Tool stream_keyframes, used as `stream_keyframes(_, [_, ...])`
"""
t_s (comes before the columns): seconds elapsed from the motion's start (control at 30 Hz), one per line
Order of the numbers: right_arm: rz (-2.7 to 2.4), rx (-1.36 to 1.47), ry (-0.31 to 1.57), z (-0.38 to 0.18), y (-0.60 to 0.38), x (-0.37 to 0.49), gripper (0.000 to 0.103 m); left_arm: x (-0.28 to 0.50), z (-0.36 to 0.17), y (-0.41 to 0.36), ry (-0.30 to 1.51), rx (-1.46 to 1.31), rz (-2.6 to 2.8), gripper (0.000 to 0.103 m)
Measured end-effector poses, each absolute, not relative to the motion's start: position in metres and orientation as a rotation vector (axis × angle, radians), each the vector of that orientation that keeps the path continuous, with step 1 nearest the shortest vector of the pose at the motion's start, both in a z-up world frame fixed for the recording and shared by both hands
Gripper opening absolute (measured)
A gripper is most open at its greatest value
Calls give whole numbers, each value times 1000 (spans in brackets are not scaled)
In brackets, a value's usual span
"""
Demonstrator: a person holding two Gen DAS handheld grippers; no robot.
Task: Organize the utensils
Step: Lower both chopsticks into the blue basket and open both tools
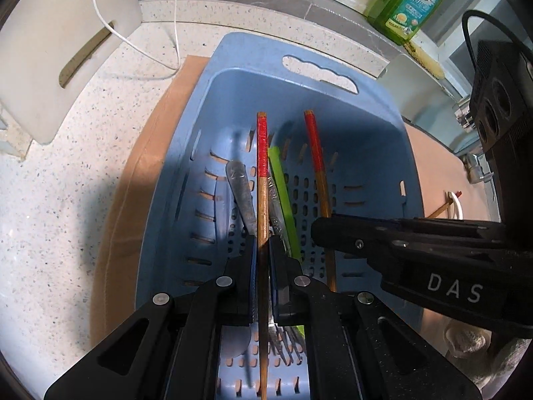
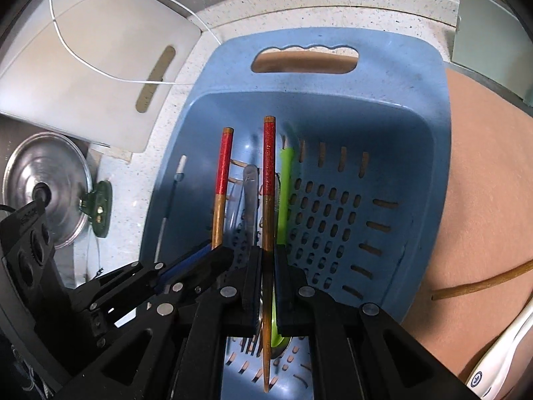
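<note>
Both grippers hang over a blue slotted basket [image 1: 383, 126], each holding a bamboo chopstick with a red-wrapped top. My left gripper [image 1: 263, 238] is shut on the left chopstick [image 1: 262, 146]. That chopstick runs straight between the pads, red end away from me. From the right, my right gripper [image 1: 321, 230] reaches in beside it with the right chopstick [image 1: 314, 146]. In the right wrist view my right gripper [image 2: 267, 248] is shut on its chopstick [image 2: 269, 153], and the left gripper [image 2: 218, 250] holds the other chopstick [image 2: 226, 160] just to its left. A green-handled utensil [image 2: 285, 183], a metal handle [image 2: 250, 183] and a fork [image 1: 283, 343] lie on the basket [image 2: 416, 116] floor.
The basket rests on a brown mat [image 2: 483, 183] on a speckled counter [image 1: 50, 216]. A white cutting board [image 2: 93, 66] and a trailing white cable [image 1: 100, 10] lie far left. A green soap bottle [image 1: 409, 3] stands far right. A pot lid [image 2: 46, 180], a loose chopstick [image 2: 483, 283] and a white spoon [image 2: 499, 350] lie nearby.
</note>
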State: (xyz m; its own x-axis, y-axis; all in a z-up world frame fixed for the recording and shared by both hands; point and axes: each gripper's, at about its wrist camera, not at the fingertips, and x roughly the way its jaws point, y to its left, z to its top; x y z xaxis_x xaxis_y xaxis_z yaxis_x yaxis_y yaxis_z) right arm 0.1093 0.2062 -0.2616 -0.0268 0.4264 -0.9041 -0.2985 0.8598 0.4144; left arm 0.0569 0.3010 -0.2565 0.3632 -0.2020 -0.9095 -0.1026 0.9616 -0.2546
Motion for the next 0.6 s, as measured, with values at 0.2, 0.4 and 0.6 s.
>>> stream_keyframes(0.2, [555,57,1488,-265,215,113,6,60,-264,297,1212,-272,-59,6])
stream_keyframes(0.4, [550,33,1494,-269,220,114,6,63,-269,294,1221,-276,-55,6])
stream_keyframes(0.6, [550,26,1499,-270,223,114,7,68,-271,294,1229,-287,-51,6])
